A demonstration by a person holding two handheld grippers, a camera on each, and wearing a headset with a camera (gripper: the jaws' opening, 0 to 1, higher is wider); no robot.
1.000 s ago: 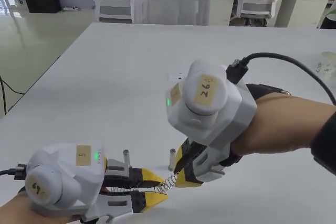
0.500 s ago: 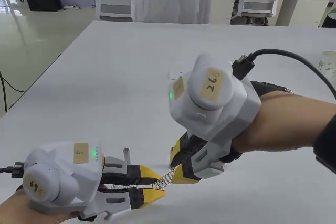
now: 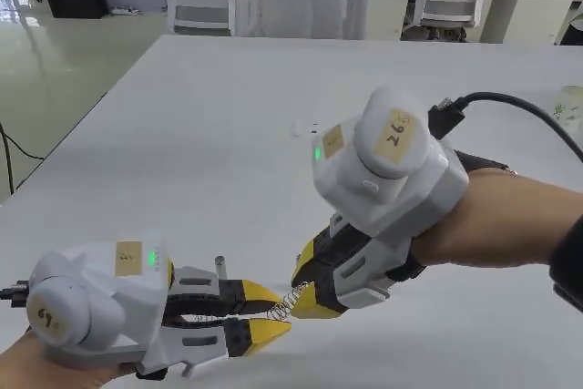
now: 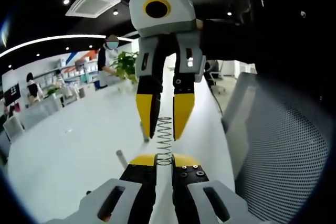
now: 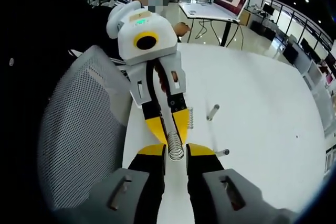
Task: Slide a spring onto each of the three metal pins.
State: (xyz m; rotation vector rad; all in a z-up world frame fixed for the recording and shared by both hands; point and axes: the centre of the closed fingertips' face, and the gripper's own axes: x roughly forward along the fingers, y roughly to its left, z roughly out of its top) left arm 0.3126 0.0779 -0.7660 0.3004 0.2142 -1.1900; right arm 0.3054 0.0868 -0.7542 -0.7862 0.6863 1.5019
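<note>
Your left hand-held gripper (image 4: 164, 160) has its jaws pressed together on one end of a spring (image 4: 164, 136). Your right hand-held gripper (image 5: 177, 150) meets it almost tip to tip and pinches the other end. The spring spans the short gap between the two, just above the table (image 3: 228, 134). In the left gripper view the right one comes in from 12 o'clock, its yellow jaws flanking the coil.

Moving outward in the right gripper view, a second spring (image 5: 190, 118) stands upright at 1 o'clock from your jaw tips, just beside the left one's jaw. It looks seated on a pin, though the fisheye makes that hard to confirm. Further out toward 1 o'clock is a bare pin (image 5: 212, 112). Near your right jaw at 3 o'clock is another bare pin (image 5: 221, 152). In the head view an upright pin (image 3: 219, 268) shows at 11 o'clock from the left tips.

As I judge it, you have at most one pin of three dressed. The spring you hold between both tools is not over any pin yet. You need to free one end and bring it down over a bare pin. After that one pin is left, and it needs a spring I cannot make out on the table.
</note>
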